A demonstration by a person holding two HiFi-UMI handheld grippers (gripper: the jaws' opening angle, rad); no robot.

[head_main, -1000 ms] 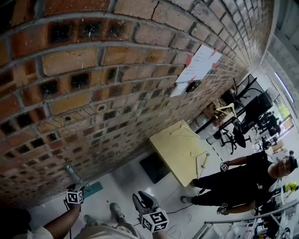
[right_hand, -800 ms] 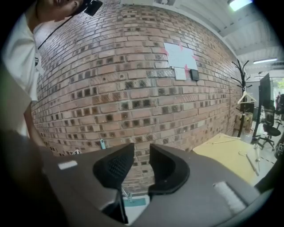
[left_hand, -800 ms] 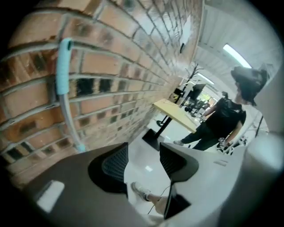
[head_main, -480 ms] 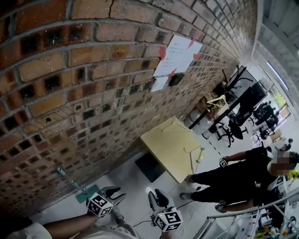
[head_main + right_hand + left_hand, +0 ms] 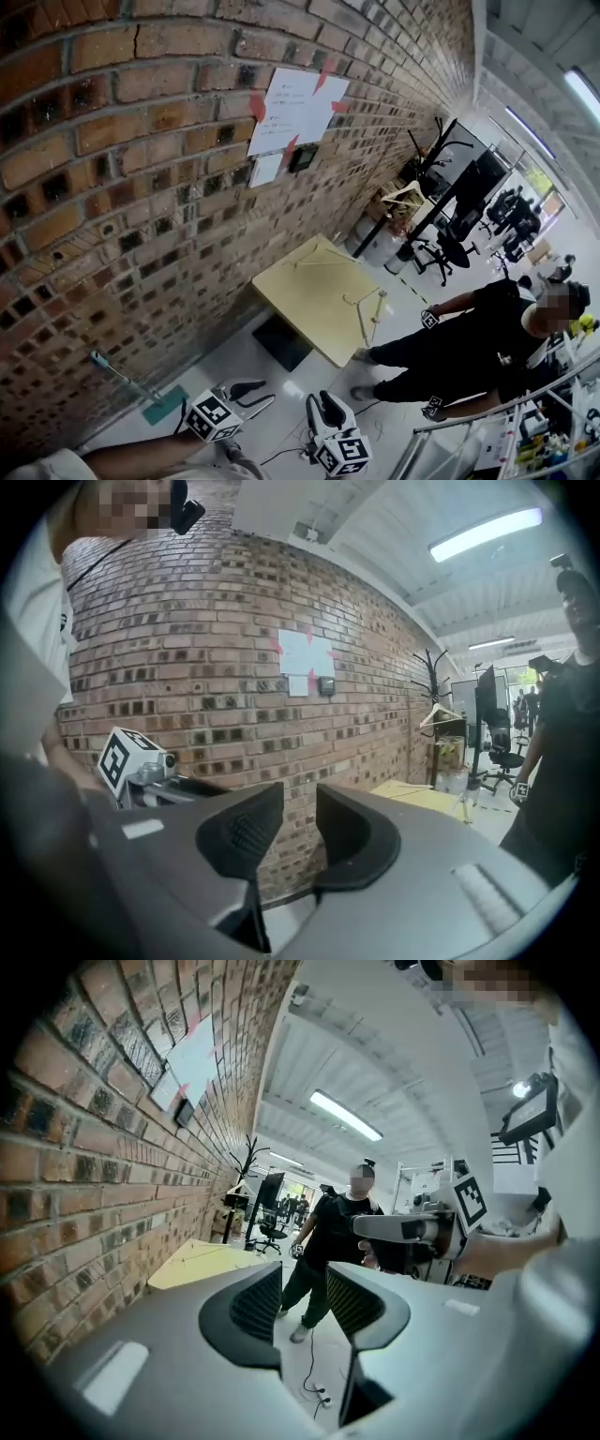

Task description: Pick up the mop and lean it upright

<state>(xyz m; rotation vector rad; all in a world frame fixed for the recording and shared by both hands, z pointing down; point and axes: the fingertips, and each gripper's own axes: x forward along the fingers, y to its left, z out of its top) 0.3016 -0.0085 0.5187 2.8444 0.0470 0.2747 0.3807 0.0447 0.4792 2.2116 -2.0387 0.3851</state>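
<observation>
Mop (image 5: 161,406) at foot of brick wall (image 5: 141,187), handle slanting up against it, visible in your head view only, your left gripper (image 5: 304,1290) just closing in, jaws slightly apart, nothing between, person in black (image 5: 328,1232) beyond, your right gripper (image 5: 300,819) narrowly open, empty, facing taped papers (image 5: 305,656).

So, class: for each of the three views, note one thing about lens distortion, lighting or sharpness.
Head view: the brick wall bows, its mortar lines curving; the picture's right side looks washed out. Left gripper view: a dark round border, and the ceiling light burns plain white. Right gripper view: the same dark border, and a ceiling strip is blown out.
</observation>
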